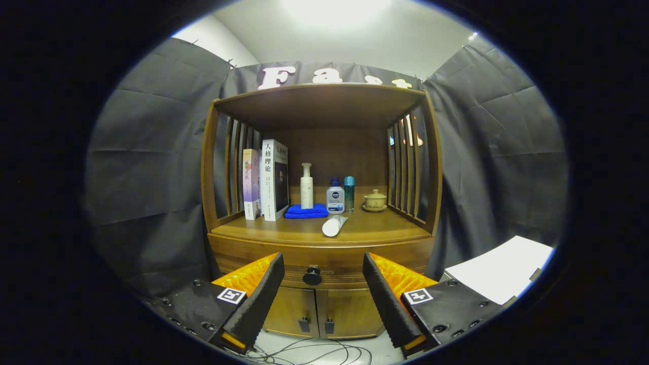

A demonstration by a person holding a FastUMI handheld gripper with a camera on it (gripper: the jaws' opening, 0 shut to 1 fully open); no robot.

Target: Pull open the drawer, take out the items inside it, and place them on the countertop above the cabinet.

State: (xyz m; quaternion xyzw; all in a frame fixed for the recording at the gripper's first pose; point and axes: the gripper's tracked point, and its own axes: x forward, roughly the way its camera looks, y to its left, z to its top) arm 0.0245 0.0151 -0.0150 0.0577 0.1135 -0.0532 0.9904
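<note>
- On the countertop (284,230), left to right: two upright books (266,180), a folded blue cloth (305,211) with a white pump bottle (307,186) standing on it or just behind it, a white tube (333,225) lying on its side near the front, a blue-capped bottle (335,195), a teal bottle (349,192), a small lidded cup on a saucer (375,201).
- Below that, the drawer (324,261) sits flush with the cabinet front, closed. Its dark round knob (312,276) is dead centre.
- Your gripper (323,276) is released: fingers spread wide, nothing held, knob between them and a bit beyond, no contact.
- Progress call: ambiguous. A closed drawer plus a loaded countertop fits either a drawer yet to be pulled, with shelf items as regular props, or a drawer emptied and pushed shut again. The tube lying loose near the front could be a placed item; can't confirm.
- Drawer contents are hidden, so you can't tell what's left inside.
- Under the drawer: two cabinet doors (317,312) with small handles, both shut.
- Surface: polished wood, flat, with free space along the front edge on both sides of the tube.
- Room: dark cloth walls around the cabinet, slatted side panels, a shelf roof overhead, cables (309,352) on the pale floor, a white board (499,268) to the right.
</note>
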